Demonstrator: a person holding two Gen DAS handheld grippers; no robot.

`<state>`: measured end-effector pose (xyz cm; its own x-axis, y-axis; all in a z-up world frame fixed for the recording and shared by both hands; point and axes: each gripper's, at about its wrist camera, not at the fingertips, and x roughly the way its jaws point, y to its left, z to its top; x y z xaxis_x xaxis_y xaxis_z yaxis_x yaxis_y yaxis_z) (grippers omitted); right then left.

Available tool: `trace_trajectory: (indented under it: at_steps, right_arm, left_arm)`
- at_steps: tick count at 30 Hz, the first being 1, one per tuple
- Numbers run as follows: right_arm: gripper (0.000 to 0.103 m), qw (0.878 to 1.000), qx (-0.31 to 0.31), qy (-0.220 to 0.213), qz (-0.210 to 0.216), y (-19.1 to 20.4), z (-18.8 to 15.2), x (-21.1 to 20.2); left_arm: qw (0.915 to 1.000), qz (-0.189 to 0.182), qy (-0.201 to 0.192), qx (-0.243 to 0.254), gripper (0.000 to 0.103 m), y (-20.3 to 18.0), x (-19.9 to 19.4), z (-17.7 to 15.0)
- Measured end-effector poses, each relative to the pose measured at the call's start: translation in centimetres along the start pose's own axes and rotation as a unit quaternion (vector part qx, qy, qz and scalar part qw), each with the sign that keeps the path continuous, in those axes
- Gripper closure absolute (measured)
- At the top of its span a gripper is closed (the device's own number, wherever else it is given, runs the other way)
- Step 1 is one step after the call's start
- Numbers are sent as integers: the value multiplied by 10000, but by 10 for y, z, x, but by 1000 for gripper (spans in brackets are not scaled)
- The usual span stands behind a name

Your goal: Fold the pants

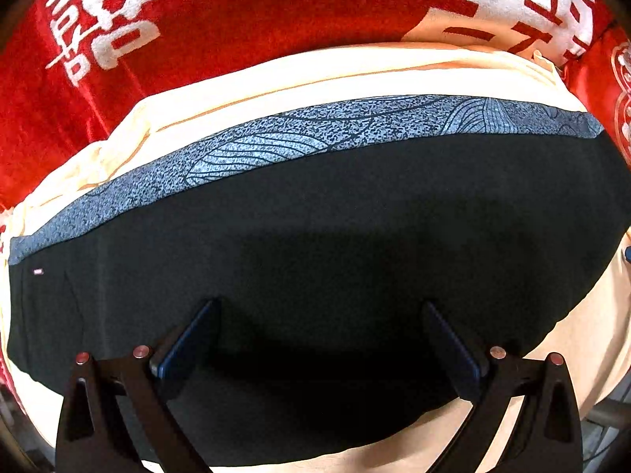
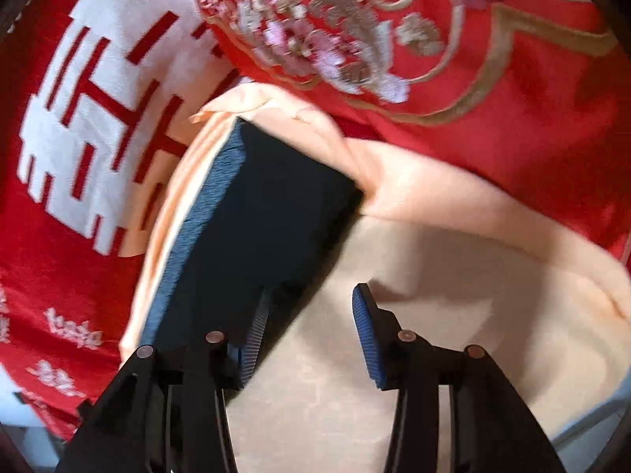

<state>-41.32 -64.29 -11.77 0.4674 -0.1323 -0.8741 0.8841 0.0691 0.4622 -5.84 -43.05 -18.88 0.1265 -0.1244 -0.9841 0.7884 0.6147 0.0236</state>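
Black pants (image 1: 315,244), folded flat with a speckled blue band (image 1: 276,146) on the far edge, lie on peach cloth (image 1: 276,75) right ahead of the left gripper (image 1: 321,315); risk: fingers dropping in could drag and rumple the fold. Jaws wide open, nothing between them. Right gripper (image 2: 311,315): jaws partly apart, empty; pants corner sits at its left finger (image 2: 256,327), contact unclear, could snag there
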Motion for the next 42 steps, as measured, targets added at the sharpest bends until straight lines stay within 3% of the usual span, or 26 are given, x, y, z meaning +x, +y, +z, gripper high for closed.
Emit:
trace_trajectory:
  at_steps: [4,12,14,23,24,25,26,28,31,34,36,38,40,42]
  right_arm:
    - [55,9988,130,270,379,-2,-8,13]
    - [55,9941,341,162,1013,-9,-13,23]
    - [55,9933,353,104,1094,-7,-8,26]
    - [53,9915,367,-91,1246,5,14,45]
    - [56,9918,452,-36,1194,5,15,44]
    - [67,9927,534,42,1080,4,16,44]
    - [82,9924,593,103,1069,2,17,44]
    - [87,9914,602,158,1149,0,19,41]
    - [89,9933,233,98,1128,14,18,28]
    - [90,9941,-184,-9,1065,32,16,16]
    - [90,9941,-436,-60,992,43,14,10]
    - [91,9938,-642,-45,911,53,13,9]
    - [91,9926,-912,-63,800,64,12,7]
    - [91,9897,-1232,-111,717,80,9,2]
  left_arm:
    - [10000,49,-22,-24,0,-2,2,0]
    - [10000,43,-17,-4,0,13,10,-4]
    - [10000,41,-18,-6,0,30,34,2]
    - [10000,80,-22,6,0,26,30,-1]
    - [9999,127,23,2,0,25,28,1]
    - [9998,184,51,9,1,23,26,3]
    - [9998,189,46,7,14,21,20,5]
    - [9998,-189,49,-69,27,13,9,12]
    - [9973,-702,-213,-46,27,-9,-10,25]
    - [9943,-971,-423,146,27,-42,-14,38]
    - [9933,-1096,-301,194,27,-62,1,42]
    - [9943,-1045,-35,219,25,-78,25,39]
    - [9953,-655,-451,551,24,-93,22,31]
    - [9948,-678,-495,571,24,-92,20,28]
